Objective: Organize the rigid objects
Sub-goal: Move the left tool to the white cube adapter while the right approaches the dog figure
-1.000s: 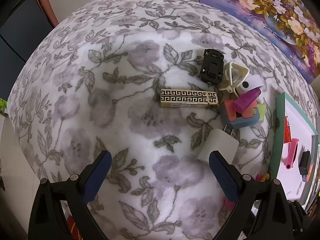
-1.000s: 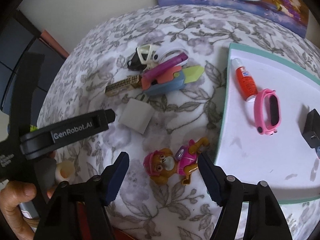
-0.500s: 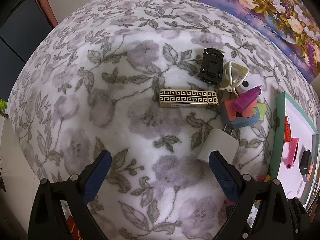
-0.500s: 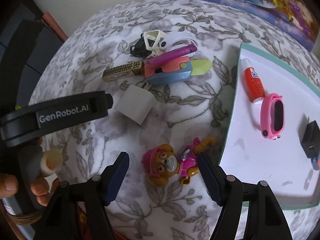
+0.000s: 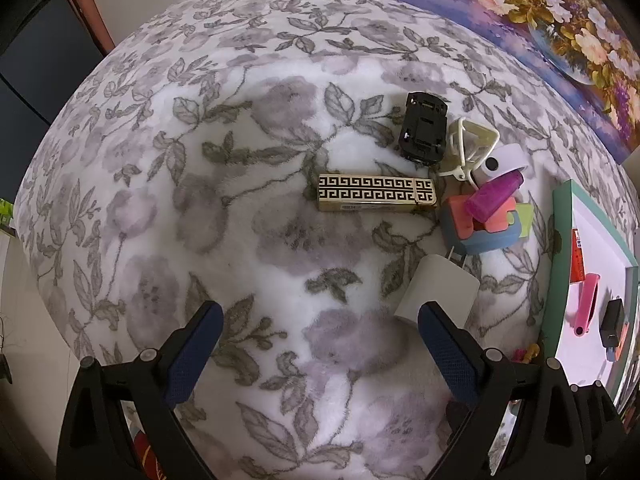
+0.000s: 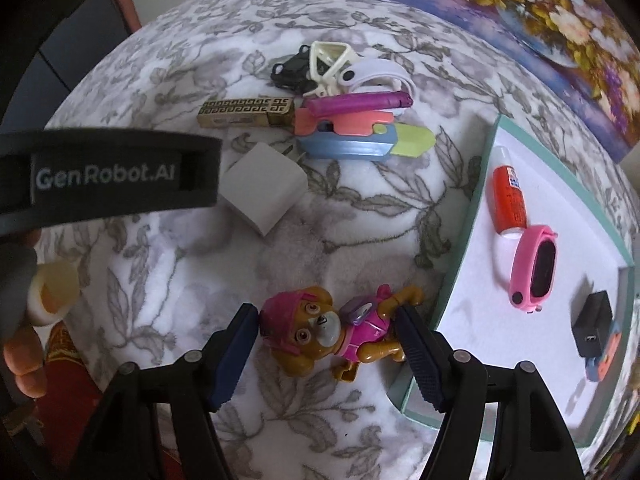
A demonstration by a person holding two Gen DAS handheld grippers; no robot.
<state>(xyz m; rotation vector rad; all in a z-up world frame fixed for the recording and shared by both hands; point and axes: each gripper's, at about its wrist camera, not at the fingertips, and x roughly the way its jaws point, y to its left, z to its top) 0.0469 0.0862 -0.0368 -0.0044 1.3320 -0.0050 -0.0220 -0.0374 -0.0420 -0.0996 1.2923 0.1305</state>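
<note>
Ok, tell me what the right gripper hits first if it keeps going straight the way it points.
Most likely the puppy figure: it lies on the floral blanket between the open fingers of the right gripper, pads not pressing it. How far above it they stand is unclear.

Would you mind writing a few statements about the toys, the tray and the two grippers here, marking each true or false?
1. The puppy figure lies between the right gripper fingers. True.
2. The pink watch lies on the blanket. False: it lies in the white tray.
3. The left gripper holds the white charger. False: its jaws are open with only blanket between them.
4. The gold patterned box lies on the floral blanket. True.
5. The red tube lies in the tray. True.
</note>
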